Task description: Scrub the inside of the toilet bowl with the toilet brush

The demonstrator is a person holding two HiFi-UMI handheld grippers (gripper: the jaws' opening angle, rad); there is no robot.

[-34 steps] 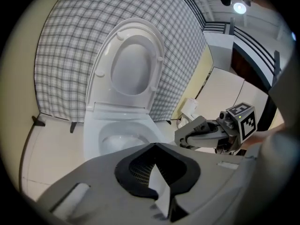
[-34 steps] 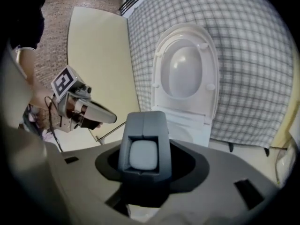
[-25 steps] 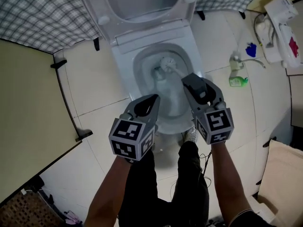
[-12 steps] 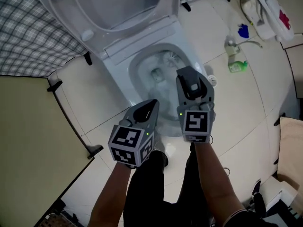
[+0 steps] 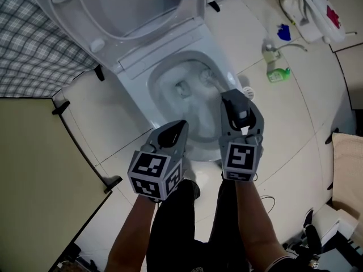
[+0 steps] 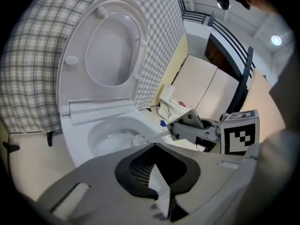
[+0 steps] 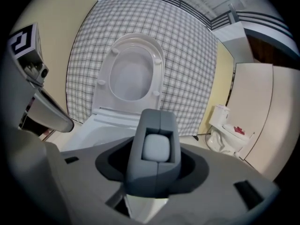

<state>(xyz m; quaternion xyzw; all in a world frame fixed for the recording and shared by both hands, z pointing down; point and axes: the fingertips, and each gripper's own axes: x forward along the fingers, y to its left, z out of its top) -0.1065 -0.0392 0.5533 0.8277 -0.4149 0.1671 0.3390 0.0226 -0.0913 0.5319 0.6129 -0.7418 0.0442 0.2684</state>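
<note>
The white toilet bowl [image 5: 150, 89] stands open, its seat and lid [image 5: 130, 4] raised against the plaid wall. My right gripper [image 5: 237, 100] hovers over the bowl's right front rim, shut on the toilet brush handle [image 7: 156, 148]. The white bristle head [image 5: 207, 76] lies inside the bowl against the back right wall. From the left gripper view, the bristle head [image 6: 137, 138] sits low in the bowl, the handle slanting up to the right gripper [image 6: 192, 128]. My left gripper [image 5: 179, 126] hangs over the bowl's front left rim, shut and empty.
A green bottle [image 5: 278, 74] and a blue item [image 5: 283, 33] lie on the tiled floor right of the toilet, near a white fixture [image 5: 315, 10]. A plaid curtain [image 5: 28, 50] hangs behind. A yellow partition [image 5: 34, 163] stands at the left. The person's legs are just below the grippers.
The right gripper has swung with the brush, and the bristle head has slid from the bowl's back middle toward its right wall. The left gripper has barely moved.
</note>
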